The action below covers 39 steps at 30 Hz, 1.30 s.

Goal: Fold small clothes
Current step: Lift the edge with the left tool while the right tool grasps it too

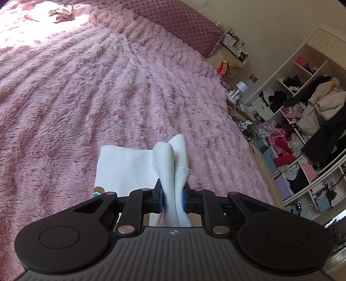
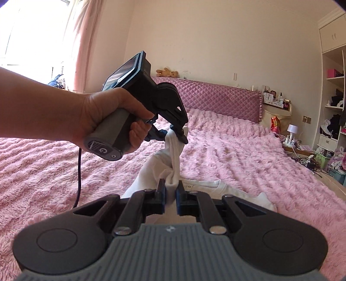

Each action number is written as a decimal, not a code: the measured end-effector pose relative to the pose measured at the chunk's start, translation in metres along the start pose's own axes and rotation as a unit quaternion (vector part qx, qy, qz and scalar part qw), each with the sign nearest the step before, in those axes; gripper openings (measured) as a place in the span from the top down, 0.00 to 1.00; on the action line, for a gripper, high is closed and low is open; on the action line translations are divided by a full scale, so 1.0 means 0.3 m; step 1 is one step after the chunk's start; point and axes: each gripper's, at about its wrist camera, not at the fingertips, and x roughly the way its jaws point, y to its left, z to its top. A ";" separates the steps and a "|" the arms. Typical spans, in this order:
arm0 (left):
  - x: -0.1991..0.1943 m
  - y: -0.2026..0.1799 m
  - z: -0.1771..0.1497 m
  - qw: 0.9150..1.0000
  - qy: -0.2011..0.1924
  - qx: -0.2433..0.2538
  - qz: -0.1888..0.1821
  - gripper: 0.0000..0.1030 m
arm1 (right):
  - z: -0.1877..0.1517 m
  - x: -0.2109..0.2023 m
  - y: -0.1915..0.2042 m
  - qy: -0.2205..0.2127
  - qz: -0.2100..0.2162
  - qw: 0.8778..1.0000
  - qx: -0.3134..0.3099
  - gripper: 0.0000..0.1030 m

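Note:
A small white garment (image 2: 173,160) hangs stretched between both grippers above the pink fluffy bedspread (image 2: 237,151). My right gripper (image 2: 171,194) is shut on one bunched end of it, close to the camera. My left gripper (image 2: 180,133), held in a person's hand (image 2: 103,116), is shut on the other end, higher and farther off. In the left wrist view, my left gripper (image 1: 172,198) pinches two white folds of the garment (image 1: 173,164), which stick up past the pads. A flat white piece (image 1: 125,170) with a small coloured print lies below on the bed.
More white clothing (image 2: 227,188) lies on the bedspread under the right gripper. A heap of pale clothes (image 1: 52,11) rests at the far corner of the bed. A quilted headboard (image 2: 216,97), a cluttered bedside shelf (image 2: 279,101) and open shelves full of clothes (image 1: 302,121) stand to the right.

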 end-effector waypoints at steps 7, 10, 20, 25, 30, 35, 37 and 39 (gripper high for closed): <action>0.099 -0.175 -0.063 0.999 0.010 0.036 0.008 0.84 | -0.052 -0.061 -0.178 0.004 -0.037 0.998 0.047 0.97; 0.141 -0.238 -0.090 0.999 0.014 0.050 0.013 0.84 | -0.078 -0.077 -0.238 0.006 -0.051 0.996 0.067 0.97; 0.278 -0.391 -0.195 0.995 0.025 0.087 0.028 0.84 | -0.189 -0.100 -0.419 0.016 -0.096 0.987 0.126 0.97; 0.334 -0.464 -0.245 0.993 0.034 0.108 0.034 0.84 | -0.242 -0.112 -0.487 0.020 -0.115 0.982 0.151 0.97; 0.394 -0.525 -0.297 0.989 0.044 0.132 0.049 0.84 | -0.296 -0.118 -0.551 0.032 -0.129 0.974 0.182 0.97; 0.454 -0.541 -0.349 0.988 0.056 0.135 0.058 0.84 | -0.354 -0.112 -0.578 0.044 -0.135 0.971 0.194 0.97; 0.477 -0.541 -0.366 0.986 0.061 0.139 0.064 0.84 | -0.376 -0.105 -0.591 0.048 -0.138 0.969 0.199 0.97; 0.502 -0.545 -0.382 0.984 0.067 0.149 0.075 0.83 | -0.395 -0.096 -0.604 0.053 -0.137 0.967 0.206 0.97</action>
